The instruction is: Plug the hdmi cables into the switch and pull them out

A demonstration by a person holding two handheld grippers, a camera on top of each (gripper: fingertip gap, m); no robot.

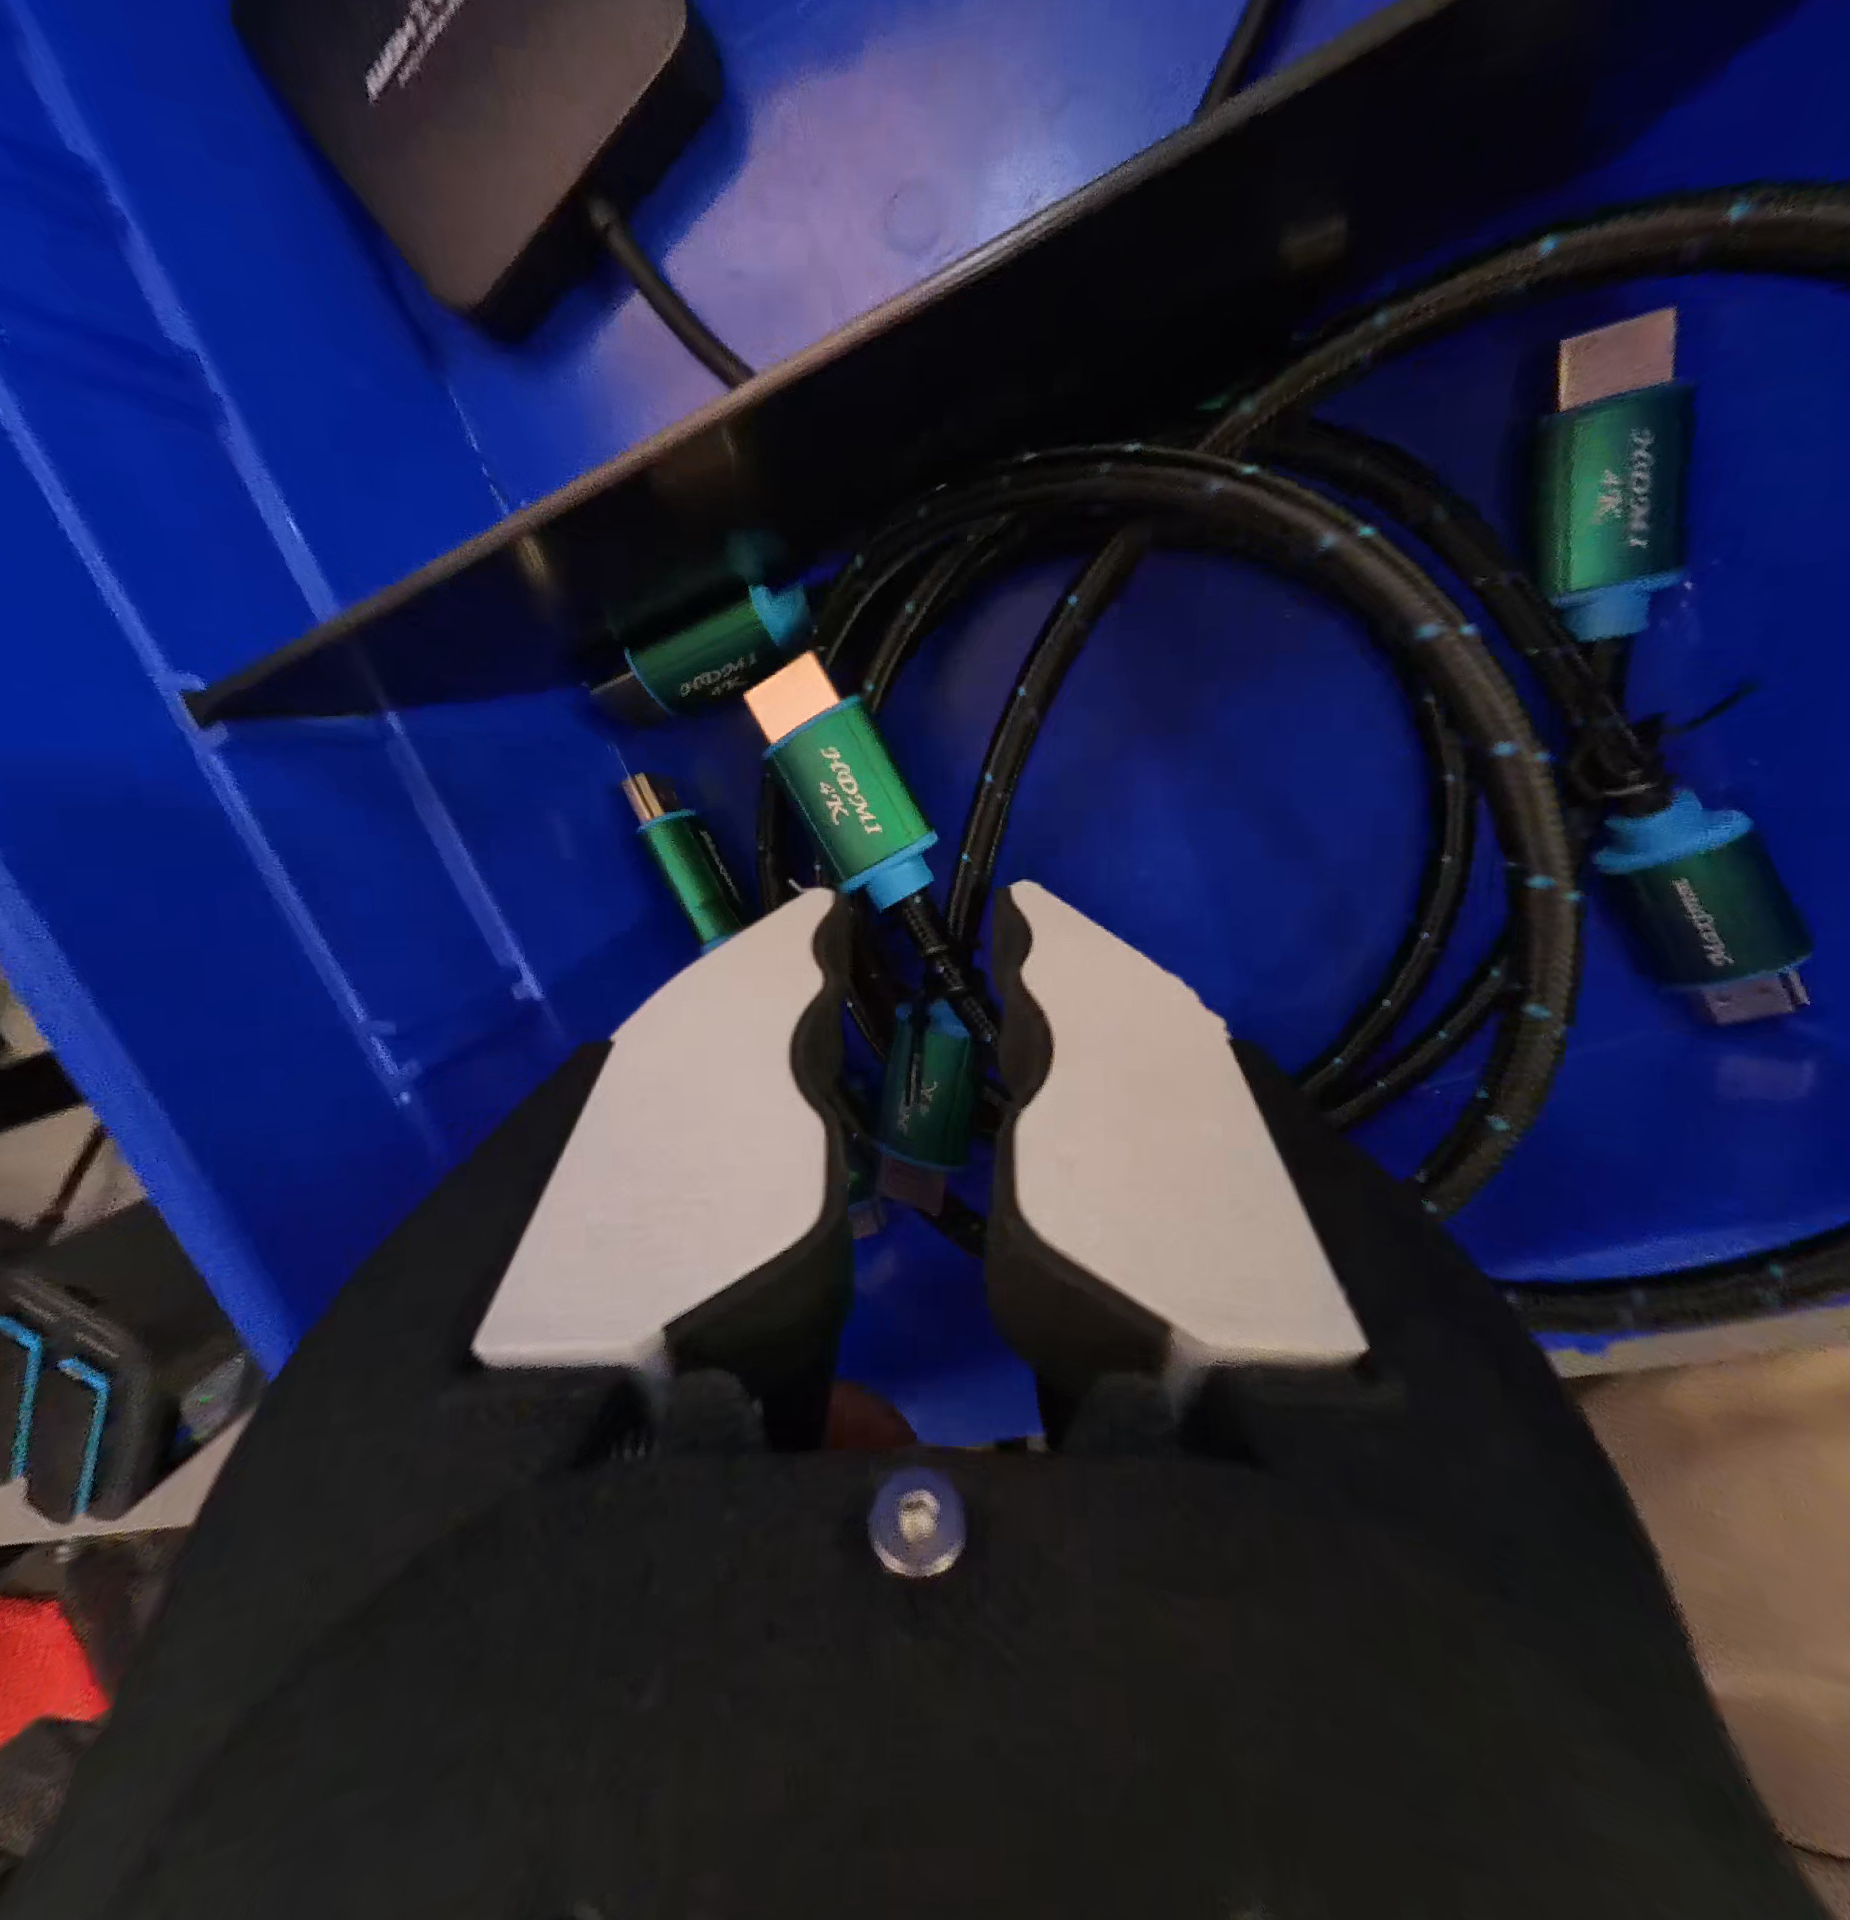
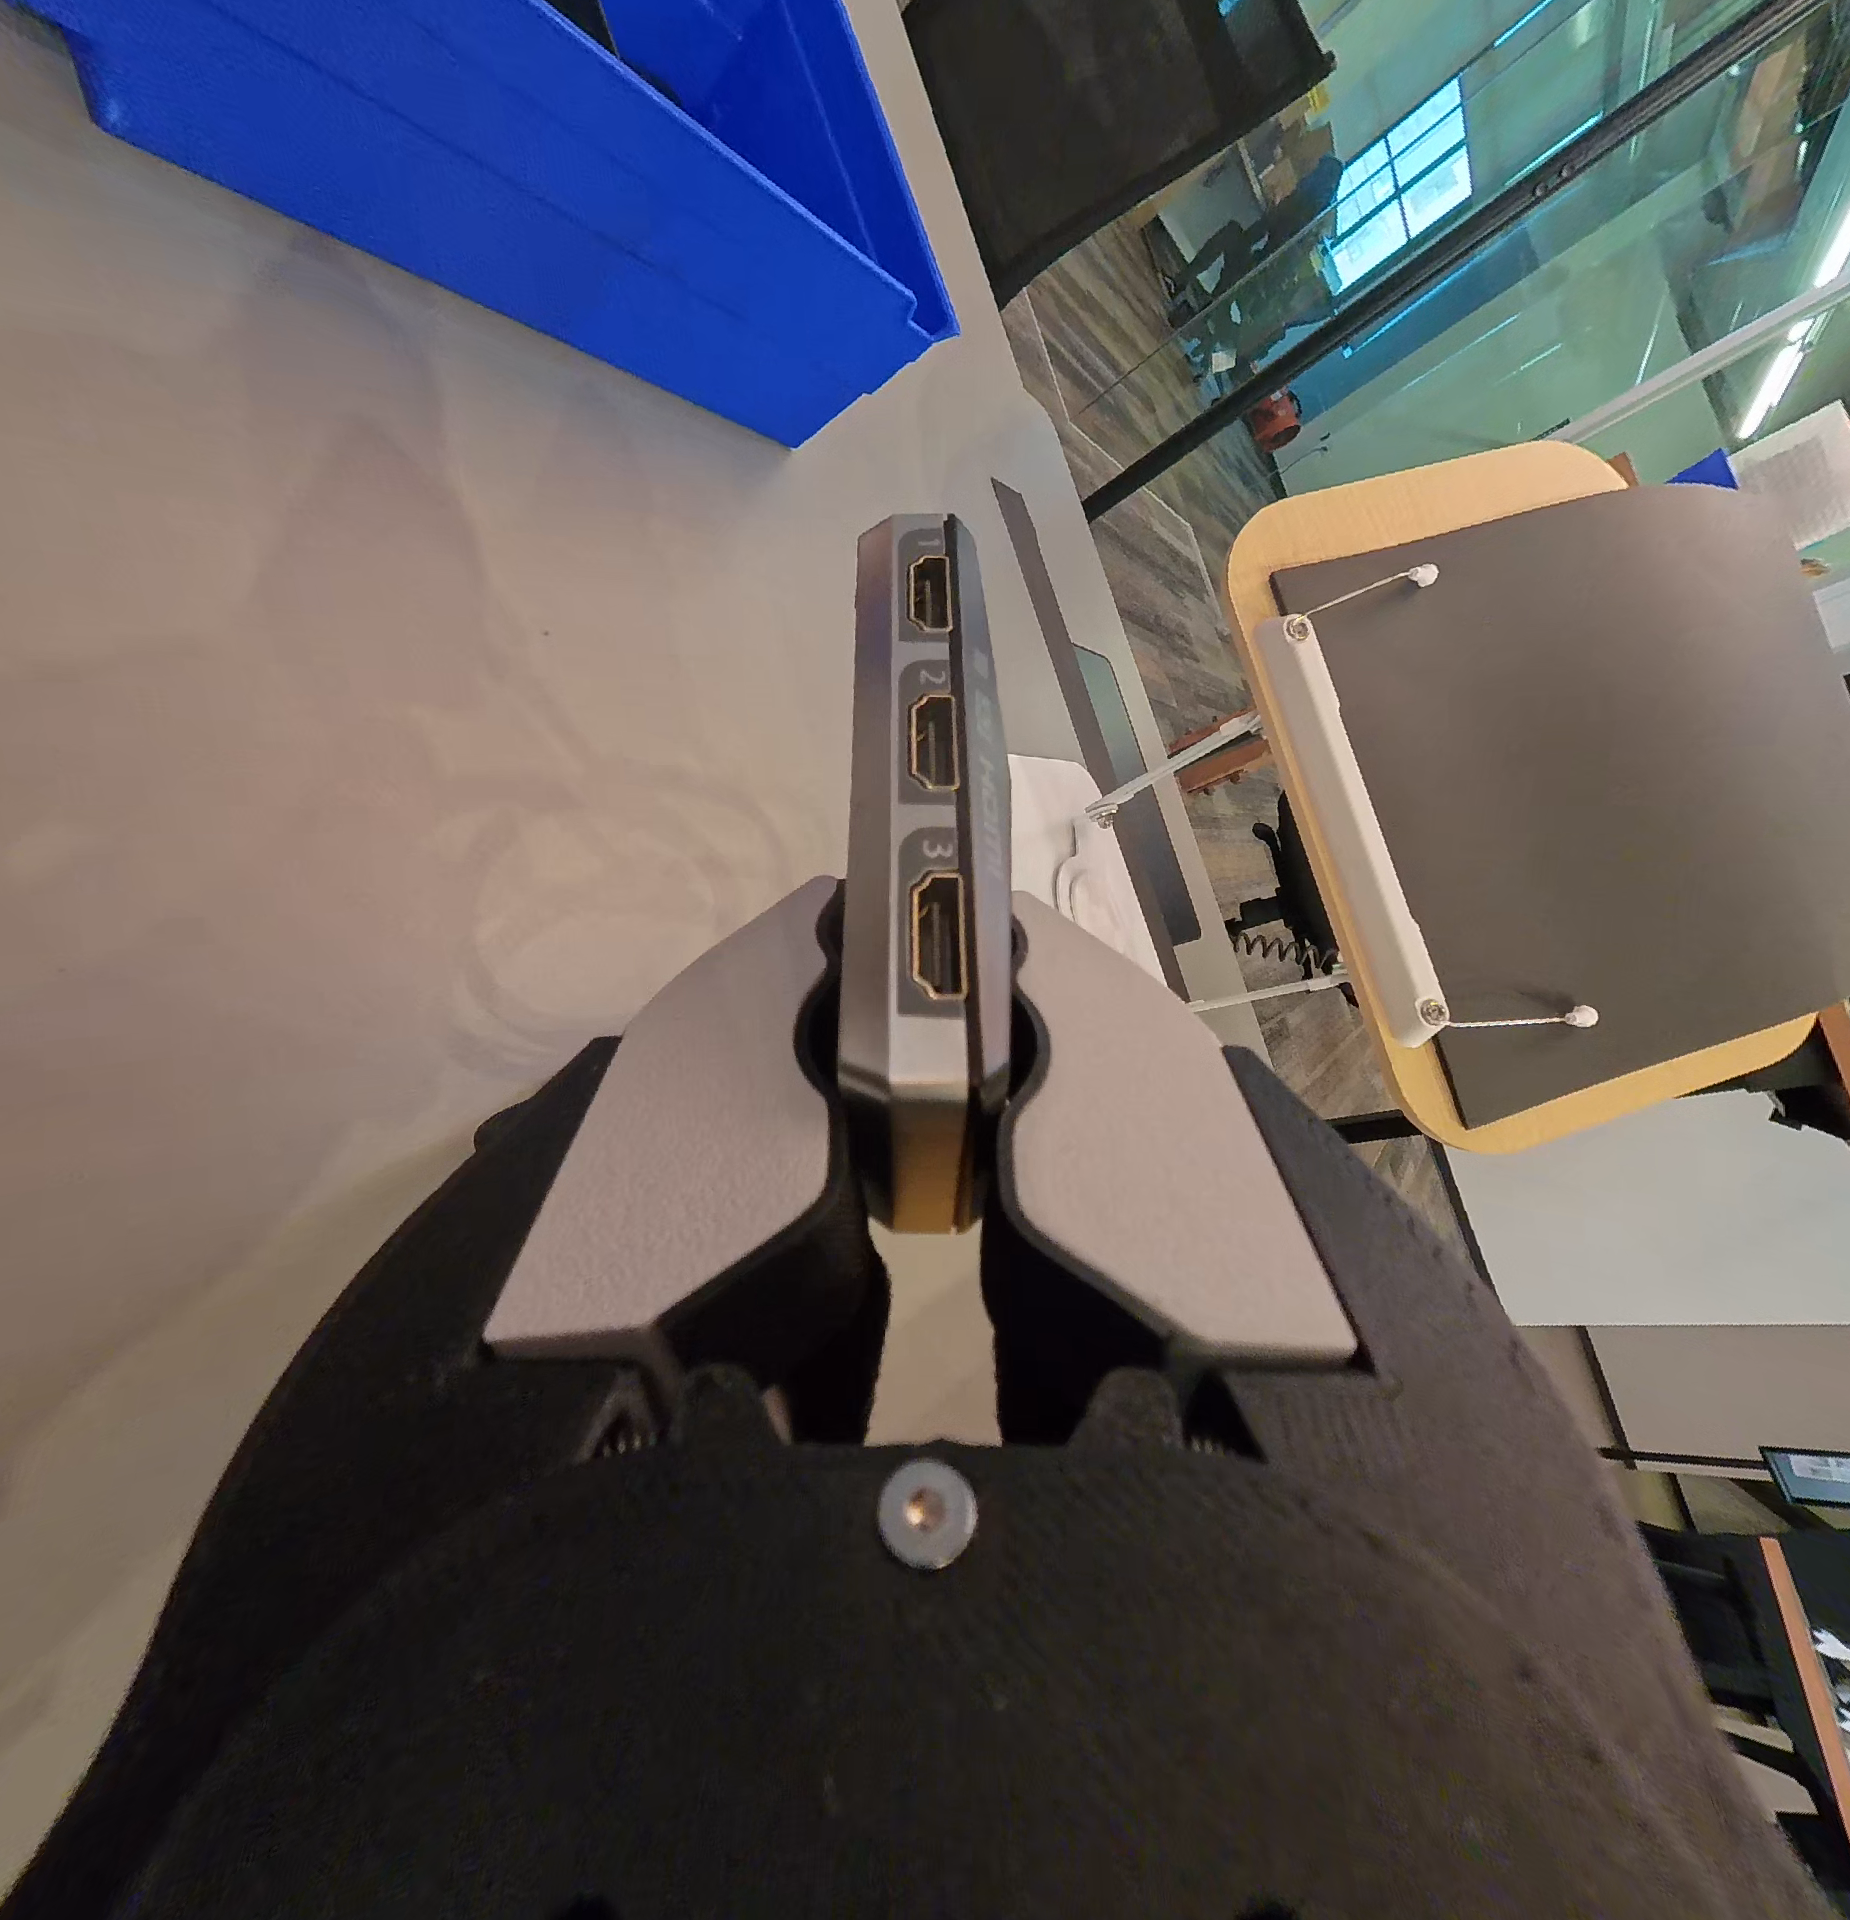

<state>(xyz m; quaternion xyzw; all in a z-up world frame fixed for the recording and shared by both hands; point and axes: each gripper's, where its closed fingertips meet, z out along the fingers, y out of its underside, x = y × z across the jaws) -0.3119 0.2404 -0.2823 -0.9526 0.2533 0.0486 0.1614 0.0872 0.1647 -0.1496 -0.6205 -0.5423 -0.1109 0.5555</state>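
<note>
- Nearest in the right wrist view, the right gripper [image 2: 921,1039] is clamped on the switch [image 2: 916,883], pinching its two flat faces near one end. That hold turns the port edge toward the camera, likely so a plug can be pushed straight in against a braced body.
- Three ports run up the centre of that frame; all three look empty, so no plugging has begun.
- Below the switch lies the pale surface [image 2: 329,727], with the blue bin [image 2: 547,197] at upper left.
- In the left wrist view, the left gripper [image 1: 916,935] hangs over the bin's cable compartment with its jaws apart, gripping nothing.
- One green plug [image 1: 848,800] and its braided cable [image 1: 1264,790] sit just ahead of the fingertips, the probable pick.
- Six green plugs can be counted, one partly hidden between the fingers.
- A black divider [image 1: 796,468] splits the bin; a dark box [image 1: 485,135] lies beyond it, upper left.
</note>
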